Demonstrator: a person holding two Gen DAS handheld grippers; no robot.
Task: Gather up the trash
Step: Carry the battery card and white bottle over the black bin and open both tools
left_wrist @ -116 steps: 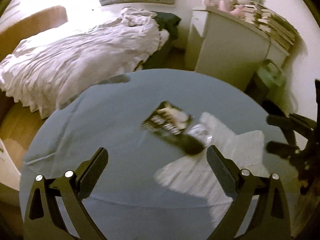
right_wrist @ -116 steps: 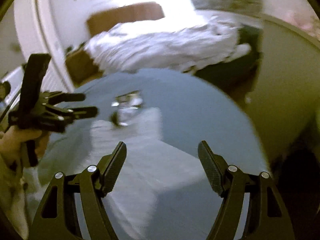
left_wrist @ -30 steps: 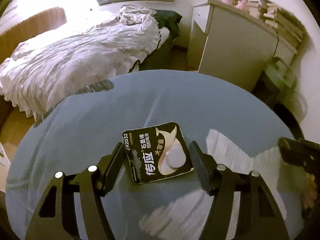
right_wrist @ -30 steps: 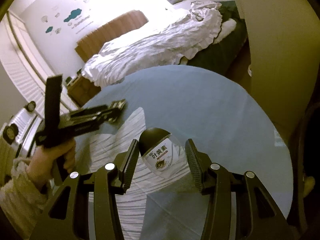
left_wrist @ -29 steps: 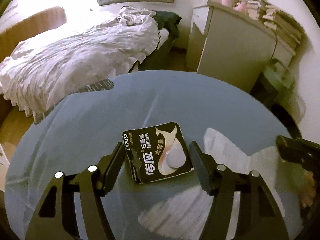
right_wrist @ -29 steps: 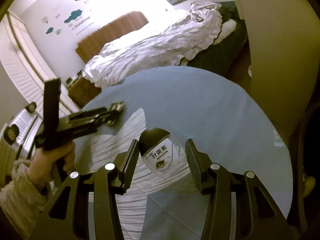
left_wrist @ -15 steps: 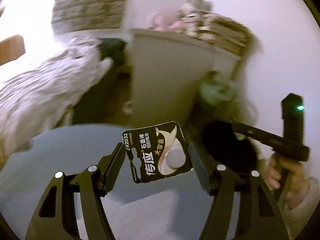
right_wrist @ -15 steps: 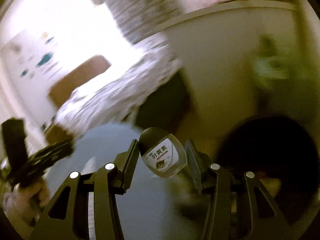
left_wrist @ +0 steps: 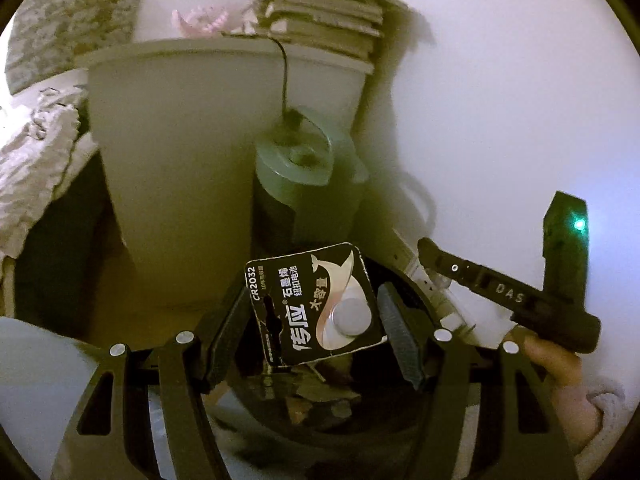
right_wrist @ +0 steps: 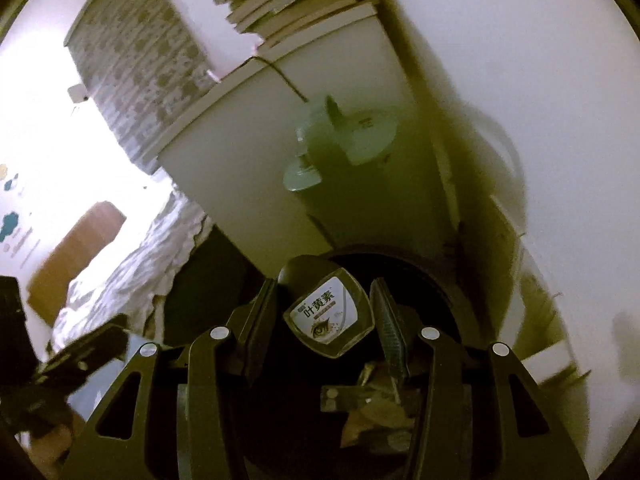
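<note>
My left gripper is shut on a black CR2032 battery card and holds it over a round black trash bin with scraps inside. My right gripper is shut on a small clear eye-drop bottle with a dark cap, above the same black bin. The right gripper also shows at the right of the left wrist view, held by a hand.
A pale cabinet with stacked books on top stands behind the bin. A green canister sits beside it against the white wall. The bed lies to the left. The blue table edge is at lower left.
Both grippers have swung away from the blue table to the right and down, carrying the battery card and the bottle, and now hang over the black bin.
</note>
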